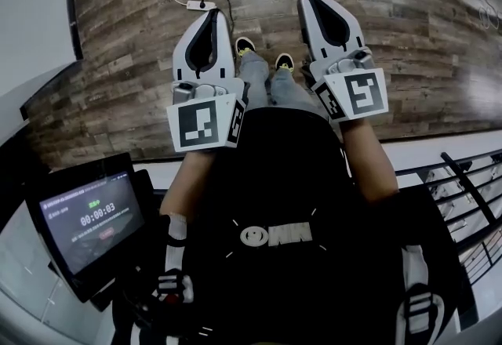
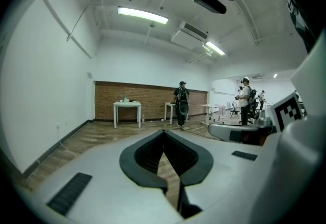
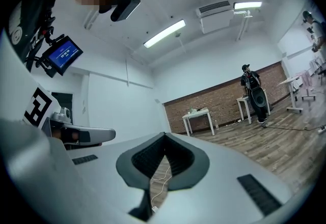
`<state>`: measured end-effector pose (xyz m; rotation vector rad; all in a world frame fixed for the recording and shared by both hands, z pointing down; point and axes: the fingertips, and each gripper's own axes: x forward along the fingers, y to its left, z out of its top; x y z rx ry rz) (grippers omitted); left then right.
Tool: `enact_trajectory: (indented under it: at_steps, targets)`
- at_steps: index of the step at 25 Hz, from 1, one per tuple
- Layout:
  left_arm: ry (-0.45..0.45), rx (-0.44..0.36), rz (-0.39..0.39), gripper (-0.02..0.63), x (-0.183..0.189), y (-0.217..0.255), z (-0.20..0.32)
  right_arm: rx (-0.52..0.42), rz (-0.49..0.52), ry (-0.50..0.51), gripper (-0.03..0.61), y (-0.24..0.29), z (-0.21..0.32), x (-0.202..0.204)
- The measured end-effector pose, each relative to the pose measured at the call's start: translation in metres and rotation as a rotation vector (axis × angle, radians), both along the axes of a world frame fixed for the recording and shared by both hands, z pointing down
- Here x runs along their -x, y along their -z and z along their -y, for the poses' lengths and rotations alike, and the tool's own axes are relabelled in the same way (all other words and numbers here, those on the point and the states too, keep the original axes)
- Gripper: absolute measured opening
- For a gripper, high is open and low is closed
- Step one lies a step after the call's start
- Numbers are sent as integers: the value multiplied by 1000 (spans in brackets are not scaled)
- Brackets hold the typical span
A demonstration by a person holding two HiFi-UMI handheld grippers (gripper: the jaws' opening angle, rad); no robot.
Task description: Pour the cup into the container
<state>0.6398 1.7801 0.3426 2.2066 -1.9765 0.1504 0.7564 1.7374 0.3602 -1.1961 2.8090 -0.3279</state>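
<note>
The left gripper (image 2: 164, 132) and the right gripper (image 3: 164, 136) were both pressed together, pinching nothing, and pointed out side by side over the wood-plank floor (image 1: 408, 38). The screen (image 1: 90, 218) at the person's left showed a timer reading 00:00:03. A white chest logo (image 1: 274, 236) looked like "ONN", though not clearly. Where the cup and the container stood could not be told from any view.

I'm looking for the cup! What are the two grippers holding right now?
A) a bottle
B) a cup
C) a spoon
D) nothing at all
D: the left gripper and the right gripper both have their fingers closed tip to tip, and only the wooden floor shows through the gap between them.
</note>
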Motion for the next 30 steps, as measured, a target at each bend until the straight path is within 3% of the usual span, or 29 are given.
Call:
enact_trajectory:
  at_steps: [6,13,20,30]
  targets:
    - [-35,-17,-31,2,22,1,27,-8,-29,-38,5,2,22,21]
    - [-33,6,-89,2,118,11,105,15,-86,-24,5,19,99,120]
    - [-21,-50,-86,2,131,7,94,-44,-95,8,5,16,87,137]
    - [-35,-56,-81,2,119,18,119,-55,-111,-18,5,22,111,119]
